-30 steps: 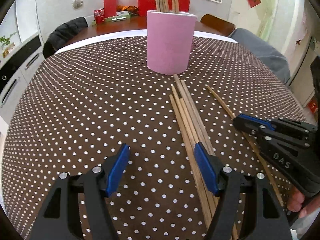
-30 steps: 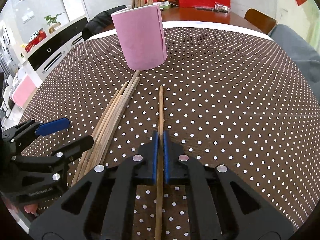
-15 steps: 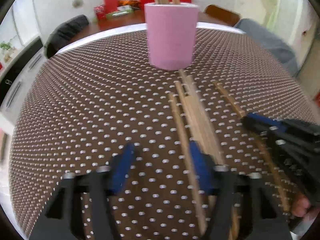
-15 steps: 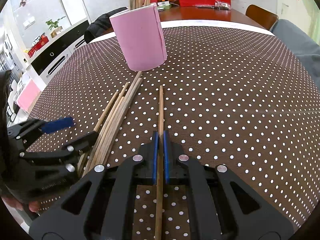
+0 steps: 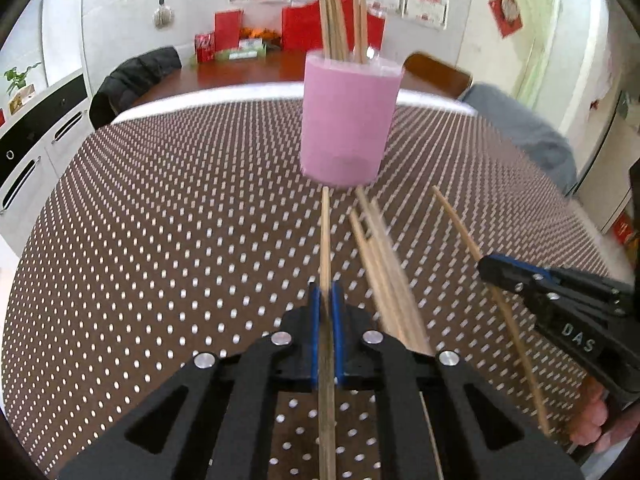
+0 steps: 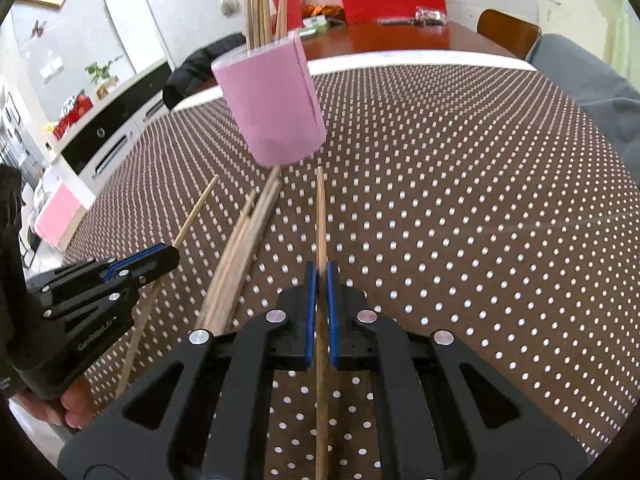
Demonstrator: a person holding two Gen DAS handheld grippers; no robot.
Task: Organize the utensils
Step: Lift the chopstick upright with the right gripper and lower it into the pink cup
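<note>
Where it gaped 1 s ago, left gripper point(image 5: 326, 296) now pinches a chopstick point(image 5: 325, 236).

A pink cup point(image 5: 347, 128) stood upright holding several wooden chopsticks point(image 5: 334, 20). More sticks point(image 6: 240, 256) lay bundled on the dotted tablecloth nearby.

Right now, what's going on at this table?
A person is sorting chopsticks into the pink holder. The left gripper, which has just been closing, is clamped on one chopstick; the right gripper grips another chopstick. A loose bundle lies on the dotted tablecloth.
</note>
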